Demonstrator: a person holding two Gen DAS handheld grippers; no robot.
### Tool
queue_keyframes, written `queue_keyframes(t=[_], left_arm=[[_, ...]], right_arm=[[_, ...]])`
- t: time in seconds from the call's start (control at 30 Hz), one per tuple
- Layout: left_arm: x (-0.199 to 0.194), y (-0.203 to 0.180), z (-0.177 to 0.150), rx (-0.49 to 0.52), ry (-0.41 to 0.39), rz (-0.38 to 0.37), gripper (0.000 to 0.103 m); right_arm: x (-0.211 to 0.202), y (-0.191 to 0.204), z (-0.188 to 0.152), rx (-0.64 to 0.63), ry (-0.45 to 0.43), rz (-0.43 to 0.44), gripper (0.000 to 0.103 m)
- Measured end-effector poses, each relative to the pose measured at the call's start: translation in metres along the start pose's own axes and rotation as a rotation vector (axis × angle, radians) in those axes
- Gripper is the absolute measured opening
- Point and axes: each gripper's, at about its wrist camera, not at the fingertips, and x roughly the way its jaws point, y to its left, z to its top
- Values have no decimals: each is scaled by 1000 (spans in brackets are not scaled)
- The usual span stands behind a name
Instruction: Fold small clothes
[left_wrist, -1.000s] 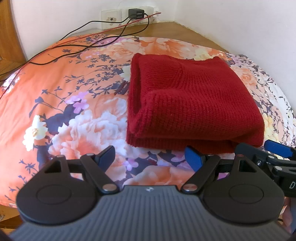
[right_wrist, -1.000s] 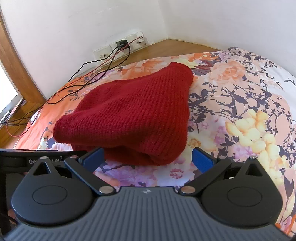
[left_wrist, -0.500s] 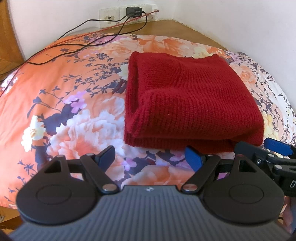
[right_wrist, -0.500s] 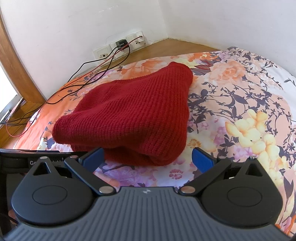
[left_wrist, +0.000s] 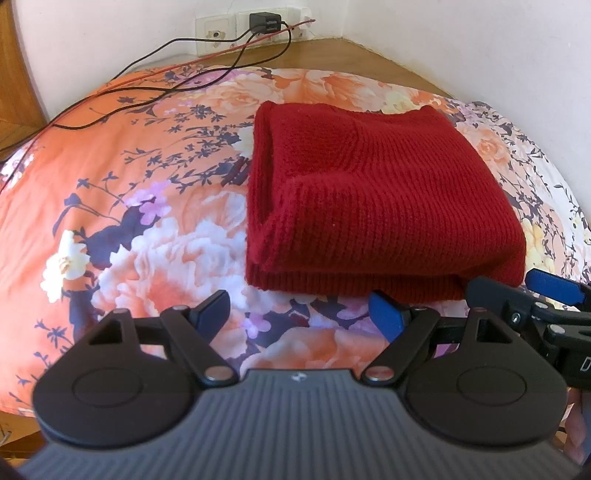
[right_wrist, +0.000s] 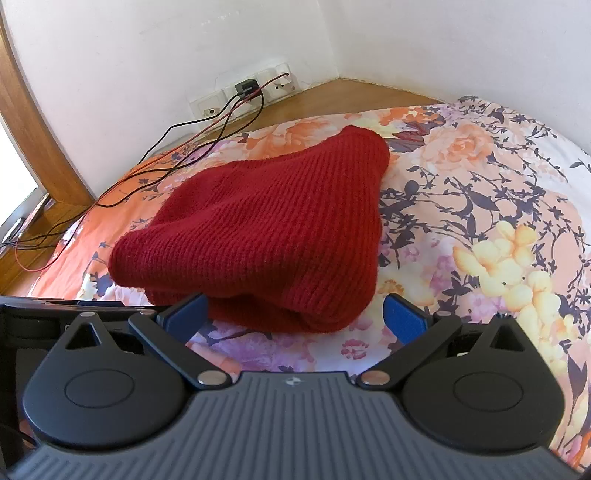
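the left gripper (left_wrist: 299, 308) has its fingers spread wide with nothing between them, hovering just short of the near edge of the red knitted garment (left_wrist: 373, 206). the right gripper (right_wrist: 293, 308) is likewise spread and empty — its left finger (right_wrist: 184, 314) sits right at the garment's near hem, though whether it touches cannot be told. in the left wrist view the right gripper's blue tip pokes in just right of the garment's near right corner.

the garment lies folded into a thick, roughly rectangular stack on the floral bedspread (left_wrist: 122, 206), with rounded doubled edges on its left side and layers visible along the near edge. beyond the garment, black and red cables (left_wrist: 155, 88) trail over the bedspread towards the wall sockets (left_wrist: 255, 27).

judging by the tidy stack and both sets of fingers empty, the fold looks done or nearly so. the next move likely calls for either one more fold — pinching both near corners at once — or simply backing away from the garment.
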Motion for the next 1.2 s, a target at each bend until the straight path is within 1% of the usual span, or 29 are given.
queue_keyframes(t=[1.2], left_arm=[[-1,0,-3,5,3,-4,84]], right_arm=[[0,2,-2,1,2,0,103]])
